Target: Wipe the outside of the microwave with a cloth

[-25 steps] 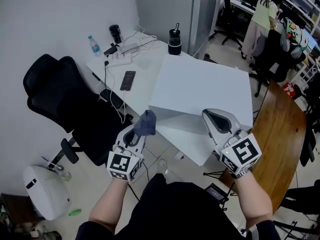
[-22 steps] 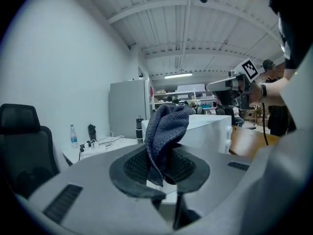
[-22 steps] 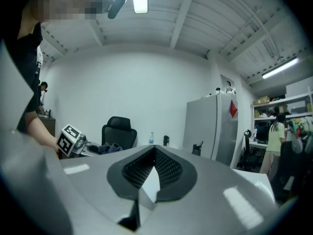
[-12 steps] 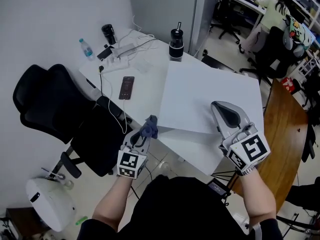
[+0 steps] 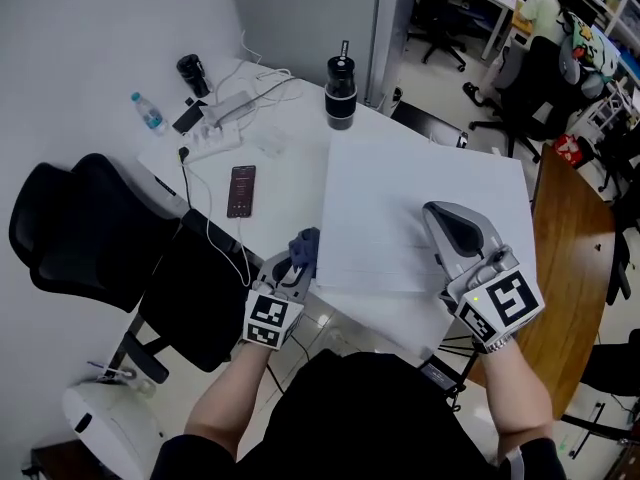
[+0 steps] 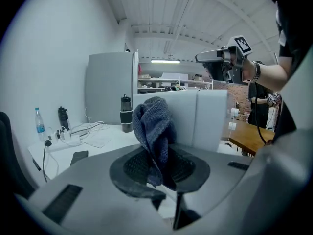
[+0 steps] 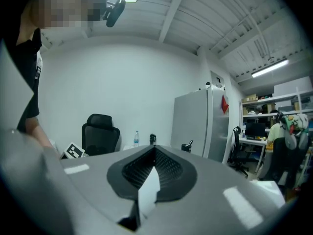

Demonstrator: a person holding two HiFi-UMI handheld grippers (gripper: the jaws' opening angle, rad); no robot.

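Observation:
The microwave [image 5: 420,203] is a plain white box on the white desk, seen from above in the head view. In the left gripper view, its white side [image 6: 195,119] stands just beyond the cloth. My left gripper [image 5: 298,264] is at the microwave's near left corner, shut on a bunched blue-grey cloth [image 5: 304,250]. The cloth [image 6: 154,129] stands up from between the pads. My right gripper [image 5: 445,220] hovers over the right part of the microwave's top, shut with nothing in it. Its jaws [image 7: 154,153] meet at the tips.
On the desk left of the microwave lie a phone [image 5: 241,190], a power strip with cables [image 5: 215,133], a water bottle [image 5: 148,112] and a black flask [image 5: 340,90]. A black office chair [image 5: 90,238] stands at the left, a wooden table [image 5: 580,268] at the right.
My left gripper has come down and in toward the microwave's near left corner, cloth still in it. My right gripper has shifted a little across the top.

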